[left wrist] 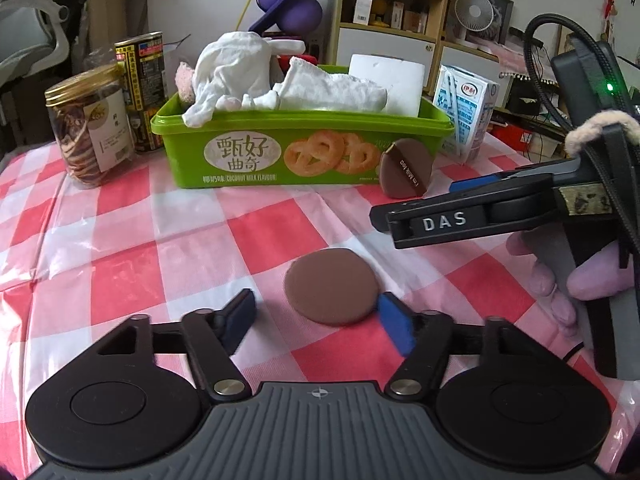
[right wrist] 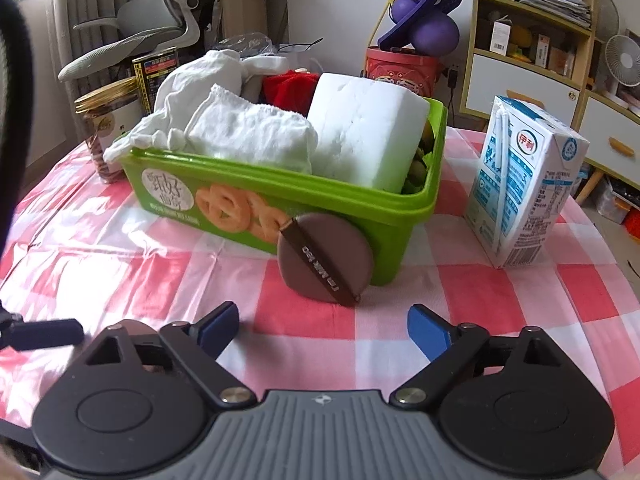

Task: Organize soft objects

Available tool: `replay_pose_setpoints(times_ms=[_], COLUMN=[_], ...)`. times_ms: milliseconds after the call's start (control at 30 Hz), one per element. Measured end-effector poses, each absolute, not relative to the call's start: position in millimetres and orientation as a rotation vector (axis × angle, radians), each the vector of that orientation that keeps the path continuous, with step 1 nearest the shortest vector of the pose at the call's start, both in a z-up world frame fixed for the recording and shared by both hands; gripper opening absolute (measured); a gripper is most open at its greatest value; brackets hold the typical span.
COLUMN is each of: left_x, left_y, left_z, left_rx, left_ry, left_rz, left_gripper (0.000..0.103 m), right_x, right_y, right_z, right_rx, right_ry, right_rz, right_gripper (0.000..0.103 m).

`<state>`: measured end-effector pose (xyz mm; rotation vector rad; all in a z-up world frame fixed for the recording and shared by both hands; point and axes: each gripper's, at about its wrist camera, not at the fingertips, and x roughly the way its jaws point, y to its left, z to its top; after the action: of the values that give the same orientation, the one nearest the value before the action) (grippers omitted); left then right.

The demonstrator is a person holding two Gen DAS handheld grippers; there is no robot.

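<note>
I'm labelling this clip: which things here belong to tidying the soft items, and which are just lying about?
Job:
flat round brown puff
brown puff with a ribbon strap, leaning on the bin
green plastic cookie bin
white cloths
white foam block

Lying about:
blue-and-white milk carton
clear snack jar
dark printed can

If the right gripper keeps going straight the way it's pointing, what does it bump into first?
Probably the brown puff with the strap leaning on the green cookie box. The right gripper is open and aimed at it, with only tablecloth between. Depth is hard to judge.
</note>
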<state>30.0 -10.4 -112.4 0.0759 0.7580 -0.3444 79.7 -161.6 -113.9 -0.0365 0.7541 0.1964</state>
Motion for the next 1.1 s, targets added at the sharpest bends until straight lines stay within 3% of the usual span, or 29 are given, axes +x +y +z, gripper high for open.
replay_pose_setpoints(times_ms=[133,300,367,467,1100], left_x=[32.2,32.5,32.7,33.6,32.2], left_y=[-9.4,-9.2,-9.0,-7.8,3.0], left_z=[-110.2,-108.9,-108.1,-106.0,-78.4], left_rx=[0.058,0.053,0.051,0.04,-0.027], left_ry=[0.767,0.772,0.775,0.776,0.726], left_rz=[-0.35,-0.348,-0.343,-0.34,-0.284], left_gripper=[0.051,0.047,0.045,0.044,0.044], right_x=[83.7,89.8,90.5,90.6,65.1], right_y=[-158.6,-160.9,-162.8,-166.5,-186.8], right_z=[-110.6,-107.1,-106.2,-104.7,-86.1], right_rx=[-0.008,0.045,0.053,0.064,0.169], right_ry=[0.744,0.752,0.754,0.758,0.807], right_rz=[0.194,0.187,0.185,0.193,0.31], right_gripper=[0.059,0.039,0.027,0.02,0.017])
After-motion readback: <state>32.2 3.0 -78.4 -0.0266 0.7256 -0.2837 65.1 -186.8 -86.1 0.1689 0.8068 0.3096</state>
